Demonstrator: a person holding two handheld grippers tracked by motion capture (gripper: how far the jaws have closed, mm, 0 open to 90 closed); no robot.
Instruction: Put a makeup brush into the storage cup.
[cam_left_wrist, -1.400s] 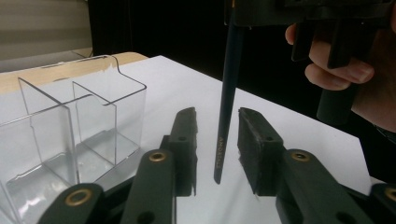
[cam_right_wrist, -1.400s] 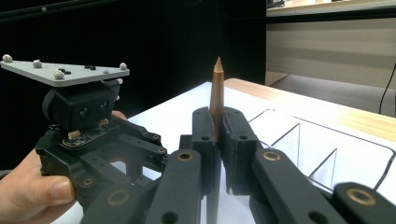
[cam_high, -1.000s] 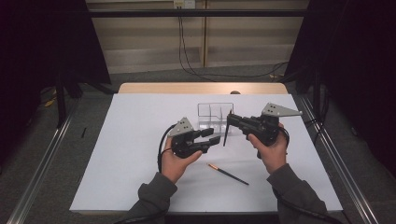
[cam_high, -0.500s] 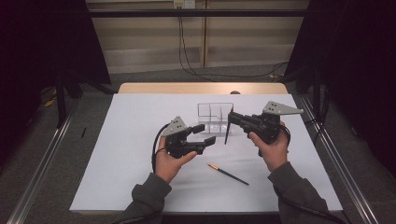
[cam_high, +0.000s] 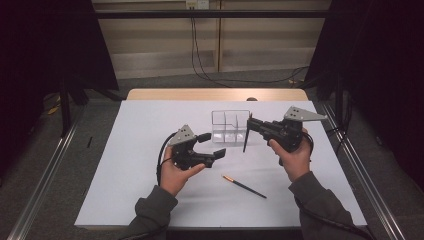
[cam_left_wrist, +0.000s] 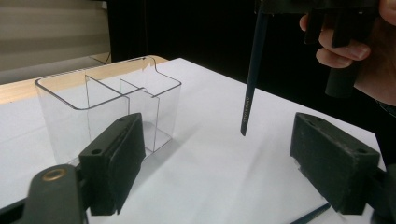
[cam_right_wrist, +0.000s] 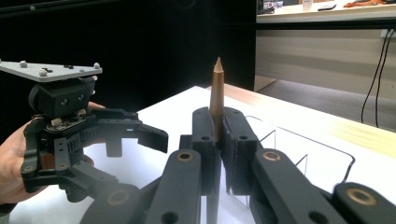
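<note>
High view: a dark pencil (cam_high: 245, 139) is seen clamped in the right gripper (cam_high: 250, 126), whose fingers are pressed shut on it near its upper end. Its long axis is held close to vertical, w/ a slight lean. In the right gripper view the sharpened tip (cam_right_wrist: 217, 65) is shown pointing up, above the closed fingers (cam_right_wrist: 203, 135); in the left gripper view the blunt dark end (cam_left_wrist: 243, 130) is seen hanging down, clear of the white surface (cam_high: 150, 125), not touching it. The pencil is positioned just right of the clear divided box (cam_high: 230, 127), beside it and not inside any compartment.

The left gripper (cam_high: 211, 145) is held lower and to the left, near the box, its fingers (cam_left_wrist: 114, 163) spread wide w/ nothing between them; they have just been opening. From the left gripper view the hanging pencil is seen ahead, between the two fingers in the picture but farther off, approx. level w/ the box's right wall.

A second pencil (cam_high: 244, 185) is lying flat on the surface nearer the person, between the two forearms; its long axis runs diagonally, orange end toward the upper left, dark end toward the lower right.
</note>
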